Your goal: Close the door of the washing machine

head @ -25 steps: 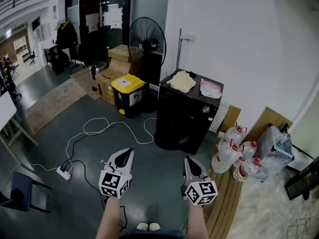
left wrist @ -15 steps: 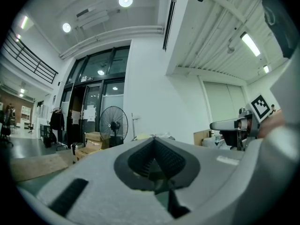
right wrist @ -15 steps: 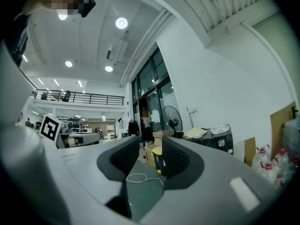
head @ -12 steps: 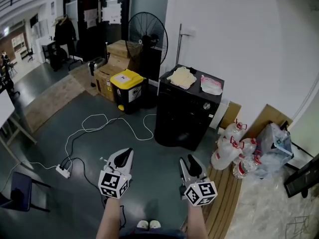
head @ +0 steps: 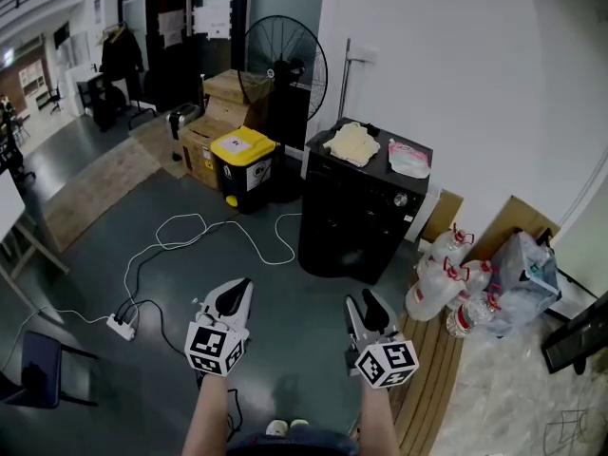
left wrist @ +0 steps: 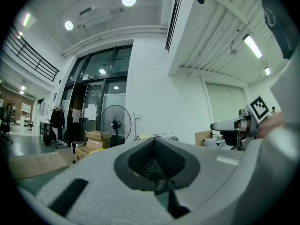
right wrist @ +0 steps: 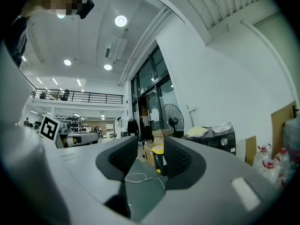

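Observation:
The black washing machine (head: 356, 207) stands against the white wall, a yellowish cloth (head: 351, 143) and a pink-white bag (head: 408, 158) on its top. Its front is dark, and I cannot make out how the door stands. Both grippers are held level well short of it, over the grey floor. My left gripper (head: 233, 297) has its pads (left wrist: 154, 161) pressed together, shut on nothing. My right gripper (head: 366, 312) has its jaws opening, a wide gap between the pads (right wrist: 176, 156) and nothing in it. The machine (right wrist: 215, 139) shows to the right in the right gripper view.
A standing fan (head: 285, 65), a yellow-lidded bin (head: 244, 164) and cardboard boxes (head: 204, 136) are left of the machine. A white cable (head: 209, 240) and power strip (head: 121, 327) lie on the floor. Water bottles (head: 442, 283), a plastic bag (head: 522, 269) and wooden boards (head: 432, 369) are at the right.
My right gripper's jaws have gone from shut to wide apart. Both grippers have shifted slightly forward toward the machine.

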`<state>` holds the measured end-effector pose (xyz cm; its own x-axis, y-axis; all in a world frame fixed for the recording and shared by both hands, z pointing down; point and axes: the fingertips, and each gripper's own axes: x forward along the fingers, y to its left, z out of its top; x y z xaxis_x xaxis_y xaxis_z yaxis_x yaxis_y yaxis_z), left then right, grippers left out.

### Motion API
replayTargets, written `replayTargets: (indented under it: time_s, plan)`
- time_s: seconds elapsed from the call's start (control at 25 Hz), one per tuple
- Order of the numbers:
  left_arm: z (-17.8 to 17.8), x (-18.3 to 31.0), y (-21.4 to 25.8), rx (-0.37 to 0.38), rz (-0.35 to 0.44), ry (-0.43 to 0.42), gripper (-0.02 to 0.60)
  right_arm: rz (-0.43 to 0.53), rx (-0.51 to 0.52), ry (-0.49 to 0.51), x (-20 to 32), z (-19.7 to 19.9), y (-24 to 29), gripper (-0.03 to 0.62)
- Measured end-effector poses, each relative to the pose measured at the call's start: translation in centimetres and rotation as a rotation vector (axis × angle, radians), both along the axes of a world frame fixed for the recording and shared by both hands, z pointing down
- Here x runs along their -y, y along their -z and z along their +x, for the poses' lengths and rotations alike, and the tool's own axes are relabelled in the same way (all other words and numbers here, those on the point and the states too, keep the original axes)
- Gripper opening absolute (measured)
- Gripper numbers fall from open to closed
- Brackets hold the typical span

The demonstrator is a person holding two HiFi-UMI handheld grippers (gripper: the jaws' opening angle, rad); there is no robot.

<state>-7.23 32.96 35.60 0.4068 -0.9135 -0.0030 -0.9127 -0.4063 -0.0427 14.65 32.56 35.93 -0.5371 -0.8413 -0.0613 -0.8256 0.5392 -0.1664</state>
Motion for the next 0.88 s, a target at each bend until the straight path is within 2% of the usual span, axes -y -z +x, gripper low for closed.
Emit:
replayTargets:
  time_s: [0.24,0.44,0.68,0.88]
  plan:
    - [-2.9,2.6,-1.1,-0.007,-0.009,0.010,0.002,-0.003,-0.007,-0.016,2.4,-1.3,-0.9,0.166]
    - [-5.5,7.1,-2.3,-0.012,-0.019,0.043,0.002,-0.004,-0.009,-0.010,7.9,-2.5,-1.7,0.166]
    - [-9.6,17.6,-4.1,-0.011,-0.019,0.105,0.002,0.022,-0.010,0.012,20.3,-4.9,-3.2,0.166]
    - [-14.7,30.8,-5.8,0.022,-0.019,0.159,0.002,0.037,-0.018,-0.013,35.0,-8.1,-5.8,0.166]
